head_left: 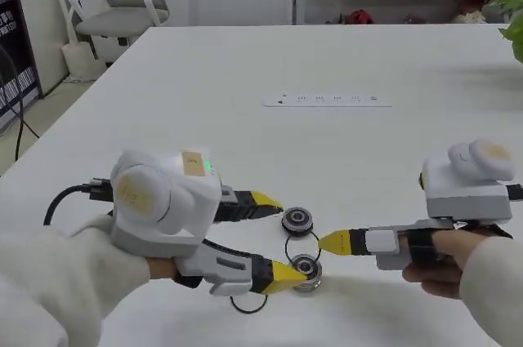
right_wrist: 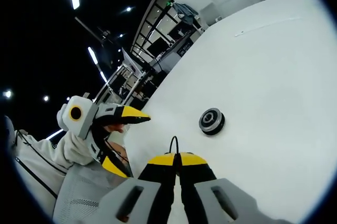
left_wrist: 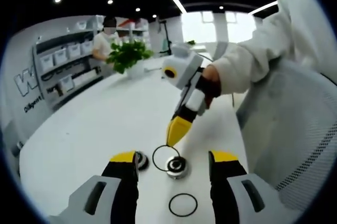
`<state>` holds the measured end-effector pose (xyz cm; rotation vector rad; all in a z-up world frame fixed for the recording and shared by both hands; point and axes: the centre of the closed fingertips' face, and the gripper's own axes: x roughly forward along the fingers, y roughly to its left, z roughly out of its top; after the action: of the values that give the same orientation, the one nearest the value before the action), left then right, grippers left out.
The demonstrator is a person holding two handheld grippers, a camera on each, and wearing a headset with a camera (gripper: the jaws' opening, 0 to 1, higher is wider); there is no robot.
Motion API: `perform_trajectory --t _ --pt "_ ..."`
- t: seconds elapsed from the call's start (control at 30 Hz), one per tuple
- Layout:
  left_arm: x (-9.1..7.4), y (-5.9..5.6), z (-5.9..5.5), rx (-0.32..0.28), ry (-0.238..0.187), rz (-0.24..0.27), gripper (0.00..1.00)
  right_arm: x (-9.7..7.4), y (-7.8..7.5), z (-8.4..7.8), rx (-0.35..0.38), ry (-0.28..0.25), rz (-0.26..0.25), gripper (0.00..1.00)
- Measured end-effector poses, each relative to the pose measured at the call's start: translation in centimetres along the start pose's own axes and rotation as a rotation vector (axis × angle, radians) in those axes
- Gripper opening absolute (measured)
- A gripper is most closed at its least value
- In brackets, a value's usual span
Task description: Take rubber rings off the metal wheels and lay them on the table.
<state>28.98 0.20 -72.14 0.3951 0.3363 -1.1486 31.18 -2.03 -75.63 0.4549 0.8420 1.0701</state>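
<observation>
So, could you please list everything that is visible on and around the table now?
metal wheels: two, silver and black, near side of the table, one and another, both just ahead of the left gripper.
rubber rings: two, black; one flat on the table, one pinched by the right gripper.
power strip: one, white, mid-table.
table: one, white.
chair: one, white, far left.
plant: one, green, far right.
left gripper: one, white with yellow fingers, open.
right gripper: one, same colours, shut on a ring.
</observation>
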Motion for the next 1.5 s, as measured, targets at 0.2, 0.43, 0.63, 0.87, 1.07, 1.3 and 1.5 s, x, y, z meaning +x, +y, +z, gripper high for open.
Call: perform_trajectory --t 0.2,0.43,0.63,0.87,1.07,1.3,1.5 --pt "-1.6 0.9 0.4 -0.030 -0.034 0.043 0.62 0.2 0.9 0.4 -0.003 -0.012 0.018 0.00" --pt "-3.3 1.6 0.3 -0.056 -0.056 0.090 0.70 0.5 2.4 0.9 -0.003 -0.030 0.054 0.00" --pt "-4.5 2.3 0.2 -0.088 -0.079 0.134 0.74 0.9 3.1 0.8 -0.009 -0.022 0.073 0.00" --pt "-5.7 2.3 0.3 -0.108 -0.111 0.154 0.83 1.1 3.4 0.8 -0.012 -0.014 0.080 0.00" --pt "-6.7 2.2 -0.5 -0.144 -0.125 0.178 0.88 1.5 3.7 0.4 -0.015 0.005 0.084 0.00" --pt "-6.9 1.6 -1.7 -0.173 -0.110 0.175 0.90 2.0 3.9 -0.5 -0.023 0.041 0.090 0.00" --pt "-7.1 1.5 -2.7 -0.208 -0.114 0.173 0.94 2.6 4.1 -1.4 -0.034 0.077 0.093 0.00"
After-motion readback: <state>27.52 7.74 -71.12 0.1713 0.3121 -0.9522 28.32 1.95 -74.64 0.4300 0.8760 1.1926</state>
